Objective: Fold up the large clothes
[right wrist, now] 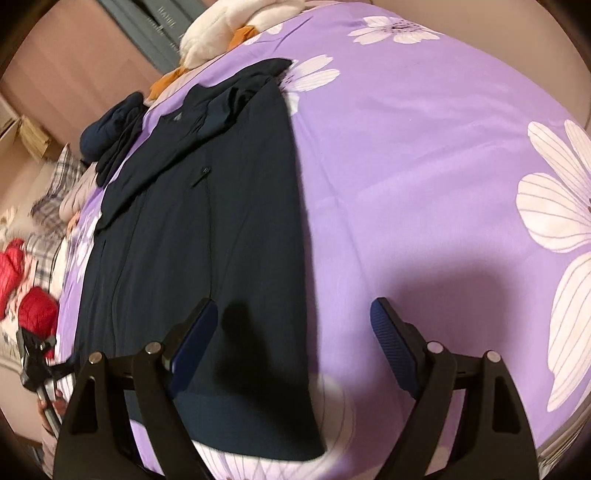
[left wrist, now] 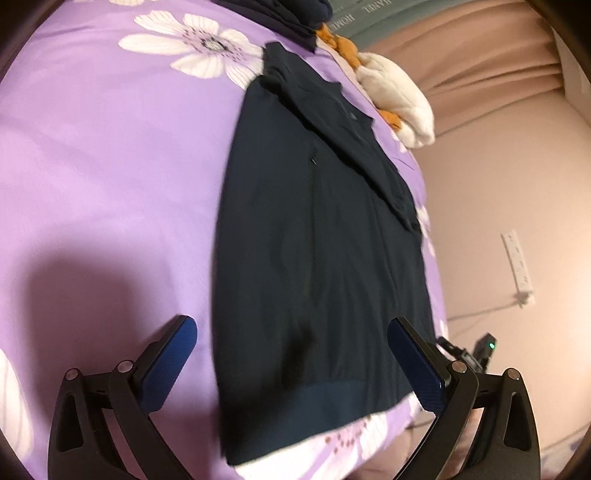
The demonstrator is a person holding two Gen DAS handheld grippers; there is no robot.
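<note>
A dark navy jacket [left wrist: 314,240] lies flat and lengthwise on the purple flowered bedspread [left wrist: 110,166], with a sleeve folded across its upper part and its ribbed hem nearest me. My left gripper [left wrist: 291,325] hangs open just above the hem end, its blue pads [left wrist: 173,354] wide apart and nothing between them. In the right wrist view the same jacket [right wrist: 203,240] fills the left half of the bedspread [right wrist: 406,166]. My right gripper [right wrist: 293,305] is open over the jacket's right edge near the hem, one pad [right wrist: 195,332] above the cloth and the other above the bedspread.
A white and orange plush toy [left wrist: 395,96] [right wrist: 221,26] lies beyond the collar. Folded dark clothes [left wrist: 295,14] [right wrist: 110,125] sit at the far end. A power strip [left wrist: 517,266] hangs on the pink wall. Red cloth [right wrist: 37,310] and plaid bedding [right wrist: 55,184] lie off the bed's left side.
</note>
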